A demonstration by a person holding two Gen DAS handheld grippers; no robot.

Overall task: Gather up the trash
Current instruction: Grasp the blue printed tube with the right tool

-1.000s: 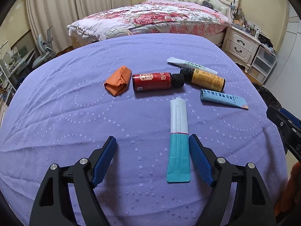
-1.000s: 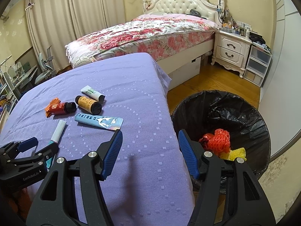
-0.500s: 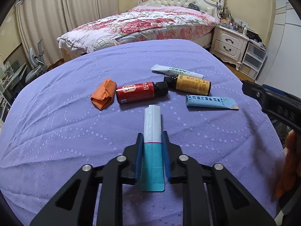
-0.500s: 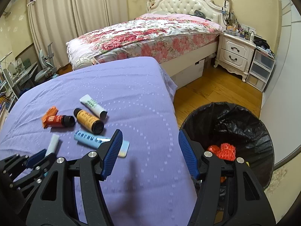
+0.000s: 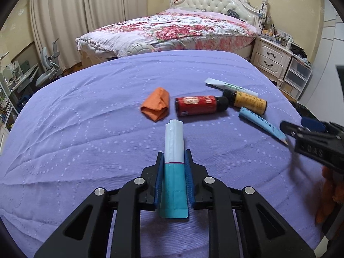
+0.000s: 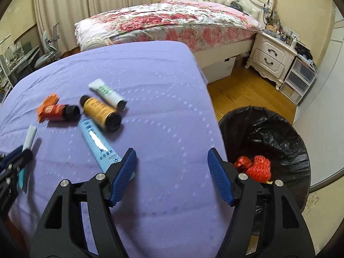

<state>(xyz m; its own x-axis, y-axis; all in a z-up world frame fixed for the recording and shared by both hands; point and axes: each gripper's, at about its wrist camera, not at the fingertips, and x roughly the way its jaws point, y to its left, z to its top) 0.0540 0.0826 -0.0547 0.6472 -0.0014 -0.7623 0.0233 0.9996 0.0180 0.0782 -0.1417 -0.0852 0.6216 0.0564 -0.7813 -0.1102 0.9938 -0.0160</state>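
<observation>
My left gripper (image 5: 173, 157) is shut on a teal-and-white sachet (image 5: 174, 137), which lies lengthwise between its pads on the purple cloth (image 5: 86, 129). Beyond it lie an orange crumpled wrapper (image 5: 155, 104), a red bottle (image 5: 197, 105), a yellow bottle (image 5: 249, 102), a white tube (image 5: 228, 85) and a light blue tube (image 5: 260, 124). My right gripper (image 6: 171, 152) hovers over the cloth's right edge. Its jaws are opening with nothing between them. Its left finger sits over the light blue tube's (image 6: 96, 142) near end.
A black-lined trash bin (image 6: 275, 129) stands on the wooden floor right of the table, with red netting (image 6: 255, 165) inside. A flowered bed (image 6: 172, 21) and a white nightstand (image 6: 273, 58) stand behind. Desks and a chair crowd the far left.
The left gripper closed on the sachet. The right gripper swung left from above the bin to the table edge near the blue tube, and its jaws spread wider.
</observation>
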